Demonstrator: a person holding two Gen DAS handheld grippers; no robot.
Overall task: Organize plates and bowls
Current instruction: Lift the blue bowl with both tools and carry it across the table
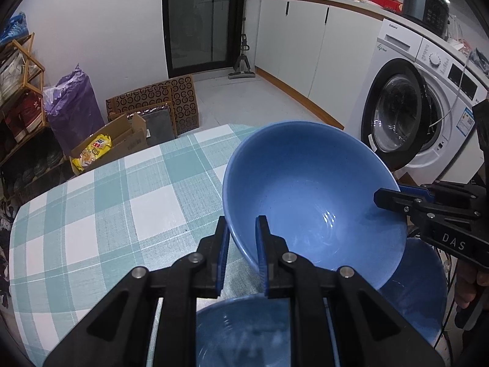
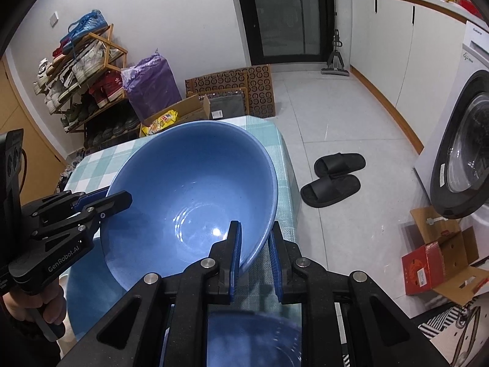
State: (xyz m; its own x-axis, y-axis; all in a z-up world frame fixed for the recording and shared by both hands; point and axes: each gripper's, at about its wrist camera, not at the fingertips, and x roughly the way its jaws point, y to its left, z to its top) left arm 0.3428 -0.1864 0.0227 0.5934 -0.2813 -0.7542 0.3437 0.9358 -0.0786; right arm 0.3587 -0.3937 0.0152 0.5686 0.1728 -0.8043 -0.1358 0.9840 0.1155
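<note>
Left wrist view showed the table (image 1: 91,202) with its green and white check cloth, and the big blue bowl (image 1: 311,195) was held up over its 3 o'clock side. That bowl was tipped, smooth and shiny inside, with nothing in it. From the right wrist view the same big blue bowl (image 2: 195,195) filled the middle, tilted toward the camera.

A second blue bowl (image 1: 418,293) sat below it at 4 o'clock, partly hidden, so I could not tell what was inside. A third blue bowl (image 1: 244,330) peeked out at 6 o'clock under the fingers, and it looked bare inside.

At 9 o'clock on the floor an open cardboard box (image 1: 122,143) held a yellow snack bag (image 1: 93,153).

The left gripper (image 1: 243,244) had its jaws nearly closed, pinching the big bowl's rim at 7 o'clock. The right gripper (image 2: 255,247) also had its jaws close together, pinching the rim on the other side. In the left wrist view the right gripper (image 1: 385,197) reached in from 3 o'clock.
</note>
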